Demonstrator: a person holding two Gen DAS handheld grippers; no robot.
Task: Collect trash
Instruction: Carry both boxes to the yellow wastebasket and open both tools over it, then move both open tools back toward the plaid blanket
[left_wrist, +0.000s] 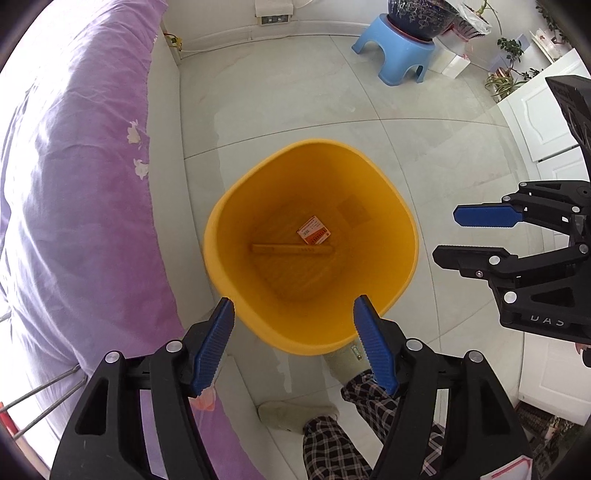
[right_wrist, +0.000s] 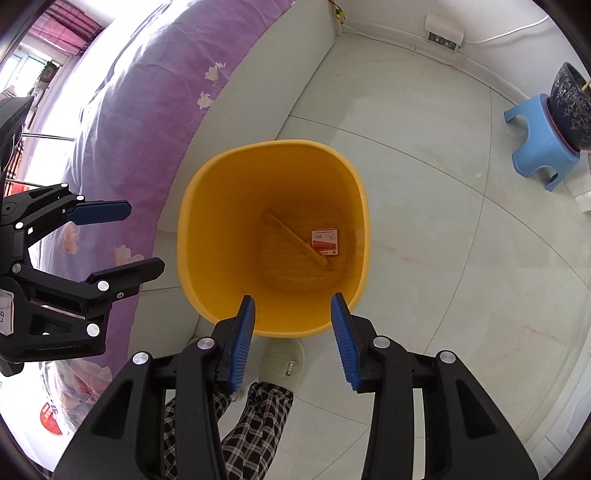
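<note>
While both claws gape empty, the small box (left_wrist: 314, 230) lies inside the yellow bin (left_wrist: 221, 240).

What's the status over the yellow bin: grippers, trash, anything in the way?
Left gripper and right gripper open, empty, above yellow bin. Small box and long stick lie inside. Nothing blocking.

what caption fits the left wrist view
Open left gripper above a yellow bin holding a small box.
</note>
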